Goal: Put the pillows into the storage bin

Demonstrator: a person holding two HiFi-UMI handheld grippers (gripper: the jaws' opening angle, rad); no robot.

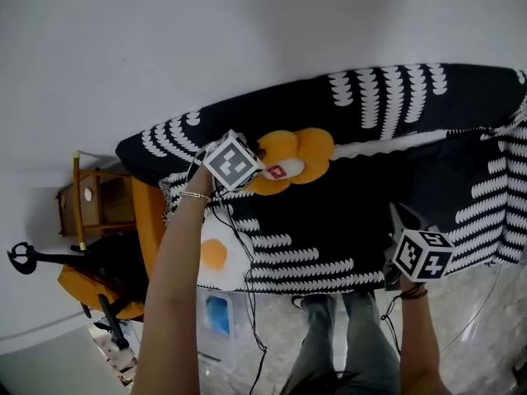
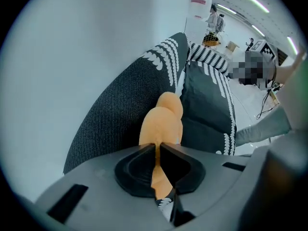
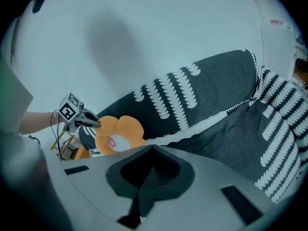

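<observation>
Black white-patterned sofa (image 1: pixel 370 196) against wall (image 1: pixel 206 39); wooden stand (image 1: pixel 86 204) left.

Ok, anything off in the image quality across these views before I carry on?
Head view: sharp, wide-angle bends the patterned cover into an arc. Left gripper view: dark fisheye corners, mosaic patch right of the flower pillow. Right gripper view: bluish cast, soft shadow on wall.

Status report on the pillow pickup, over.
Left claw shut on orange flower pillow, against the sofa. Right claw closed, nothing clearly held. Egg pillow at sofa's end. Nothing blocks the pillow.
</observation>
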